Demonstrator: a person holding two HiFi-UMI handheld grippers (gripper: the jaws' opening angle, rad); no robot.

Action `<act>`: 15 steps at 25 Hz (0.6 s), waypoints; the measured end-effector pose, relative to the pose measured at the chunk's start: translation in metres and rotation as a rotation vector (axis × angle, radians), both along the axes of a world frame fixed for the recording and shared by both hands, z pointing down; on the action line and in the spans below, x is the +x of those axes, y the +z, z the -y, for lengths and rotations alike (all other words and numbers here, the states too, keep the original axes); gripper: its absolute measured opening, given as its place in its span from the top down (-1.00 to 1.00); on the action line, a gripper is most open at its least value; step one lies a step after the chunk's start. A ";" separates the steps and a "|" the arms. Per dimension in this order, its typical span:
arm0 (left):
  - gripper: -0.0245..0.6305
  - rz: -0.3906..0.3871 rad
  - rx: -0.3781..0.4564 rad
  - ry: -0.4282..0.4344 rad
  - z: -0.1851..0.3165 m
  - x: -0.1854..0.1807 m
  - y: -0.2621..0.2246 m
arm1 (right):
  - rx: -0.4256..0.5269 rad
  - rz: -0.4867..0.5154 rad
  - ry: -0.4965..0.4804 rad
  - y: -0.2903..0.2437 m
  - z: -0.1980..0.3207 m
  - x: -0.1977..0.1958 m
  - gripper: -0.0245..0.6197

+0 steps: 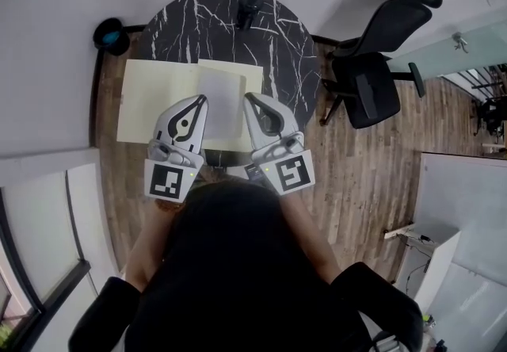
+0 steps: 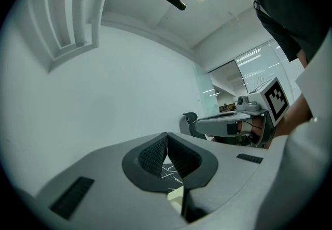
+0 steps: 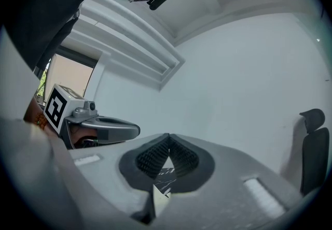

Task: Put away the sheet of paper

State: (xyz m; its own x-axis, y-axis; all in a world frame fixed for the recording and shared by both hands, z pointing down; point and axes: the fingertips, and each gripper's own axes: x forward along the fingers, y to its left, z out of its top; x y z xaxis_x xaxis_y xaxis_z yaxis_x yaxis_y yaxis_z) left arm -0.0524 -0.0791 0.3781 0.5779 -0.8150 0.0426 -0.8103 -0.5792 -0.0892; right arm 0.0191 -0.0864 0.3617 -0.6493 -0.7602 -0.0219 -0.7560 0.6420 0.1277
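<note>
Pinching a white sheet of paper point(image 1: 220, 101) by its side edges, the left claw point(image 1: 201, 102) and right claw point(image 1: 249, 97) are both clenched, their ribbed pads meeting at the tips with a thin pale edge showing in each slot. The sheet sits at the centre of the frame, between the two claws and above a larger pale-yellow sheet point(image 1: 150, 101) spread on a round black marbled surface point(image 1: 273, 45). A black office chair point(image 1: 372, 77) stands at the upper right on the wood floor point(image 1: 364, 176).
</note>
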 end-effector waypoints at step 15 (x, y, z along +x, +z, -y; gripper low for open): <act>0.89 -0.014 -0.040 -0.032 0.007 -0.006 0.011 | -0.027 -0.007 -0.006 0.011 0.011 0.003 0.93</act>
State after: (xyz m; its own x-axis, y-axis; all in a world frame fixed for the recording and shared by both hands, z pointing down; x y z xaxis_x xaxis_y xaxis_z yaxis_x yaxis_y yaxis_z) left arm -0.0586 -0.0857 0.3892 0.5523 -0.8309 0.0674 -0.8295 -0.5558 -0.0550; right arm 0.0216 -0.0971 0.3724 -0.6538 -0.7567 0.0033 -0.7514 0.6497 0.1154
